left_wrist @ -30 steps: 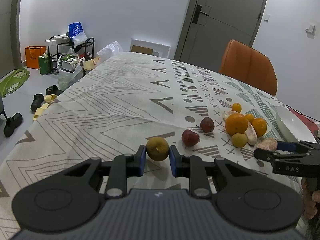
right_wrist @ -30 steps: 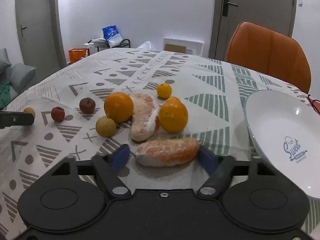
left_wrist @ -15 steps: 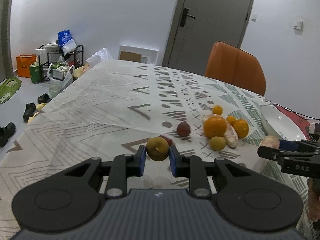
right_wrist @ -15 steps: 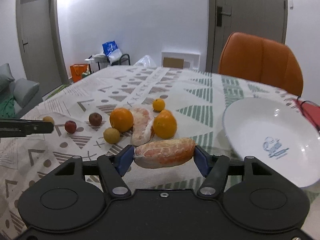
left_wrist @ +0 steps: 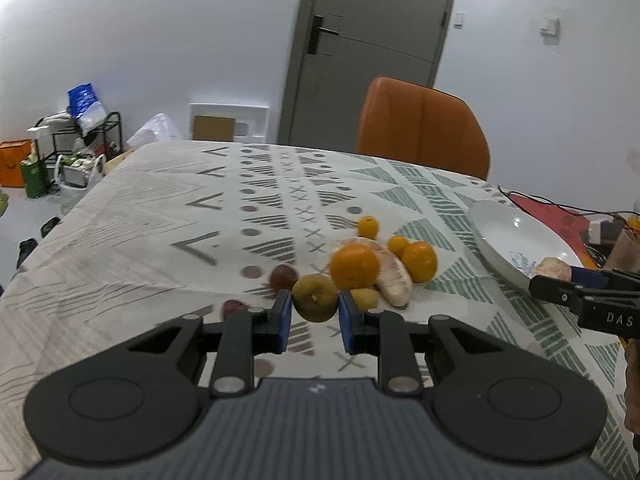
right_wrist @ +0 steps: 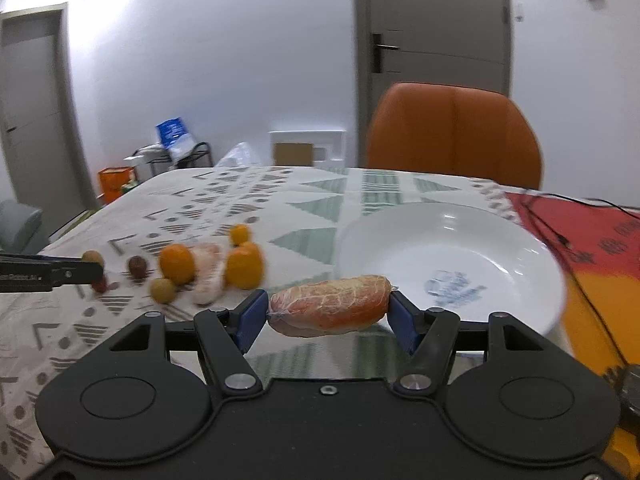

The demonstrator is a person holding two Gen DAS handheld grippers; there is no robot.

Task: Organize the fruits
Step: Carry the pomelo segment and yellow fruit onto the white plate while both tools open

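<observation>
Two grippers each carry a fruit above the tablecloth (left_wrist: 152,216). Our right gripper (right_wrist: 328,316) is clamped end to end on a peeled pomelo wedge (right_wrist: 330,306), which hangs in front of the near rim of the white plate (right_wrist: 452,248), not yet over its bowl. We judge the wedge soft and light, its membrane thin and easy to tear, so a gentle squeeze on its two ends suits it better than a pinch across the soft belly. Our left gripper (left_wrist: 314,314) is closed on a round brown-green fruit (left_wrist: 315,297), held at its widest part; it looks firm and a little rough, unlikely to slip.

From the left wrist we see the heap laid out: a large orange (left_wrist: 354,266) against a second pomelo piece (left_wrist: 394,284), smaller oranges behind, two dark red fruits to the left, and the right gripper from the side, its wedge level with the plate's edge. From the right wrist we get the plate's whole bowl, bare but for its printed mark, and a red mat (right_wrist: 592,240) beyond it.
</observation>
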